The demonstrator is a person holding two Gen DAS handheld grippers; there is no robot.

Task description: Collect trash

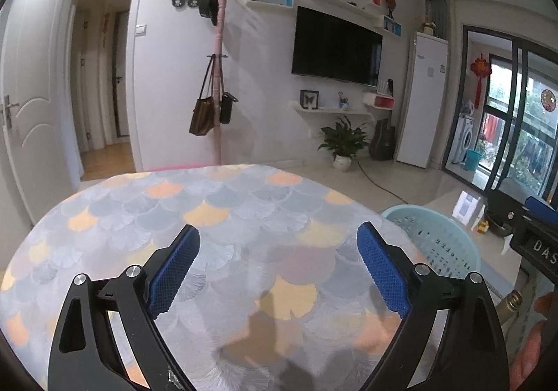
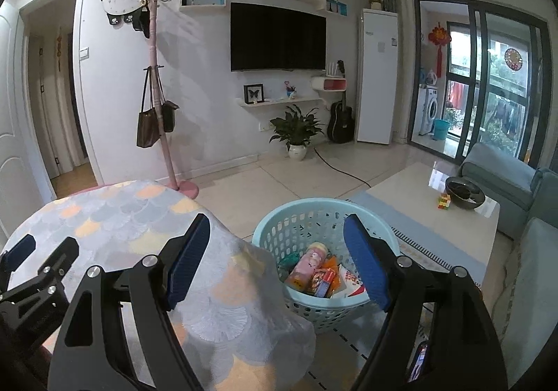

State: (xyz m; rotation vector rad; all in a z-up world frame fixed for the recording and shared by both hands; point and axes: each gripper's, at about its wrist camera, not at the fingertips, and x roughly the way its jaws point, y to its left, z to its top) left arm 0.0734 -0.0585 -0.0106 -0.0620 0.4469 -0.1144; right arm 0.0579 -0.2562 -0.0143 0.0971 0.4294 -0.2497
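A: How are the claws set?

B: The left gripper (image 1: 278, 263) is spread wide above the table (image 1: 223, 209); nothing is pinched between its blue ribbed pads (image 1: 174, 272). The right gripper (image 2: 277, 260) is spread just as wide, and nothing is held there either.

A: And the trash?

B: Packets and a pink bottle are seen lying as trash (image 2: 319, 274) inside the pale blue perforated plastic basket (image 2: 296, 216), which is set on the floor just beside the table.

A: What covers the table?

B: A soft cloth printed with grey and orange fan-shaped scales is draped over it; its corner (image 2: 251, 286) hangs down next to the basket rim.

A: Anything else around?

B: A low glossy coffee table (image 2: 411, 196) with a dark bowl (image 2: 464, 197) is placed beyond the basket.
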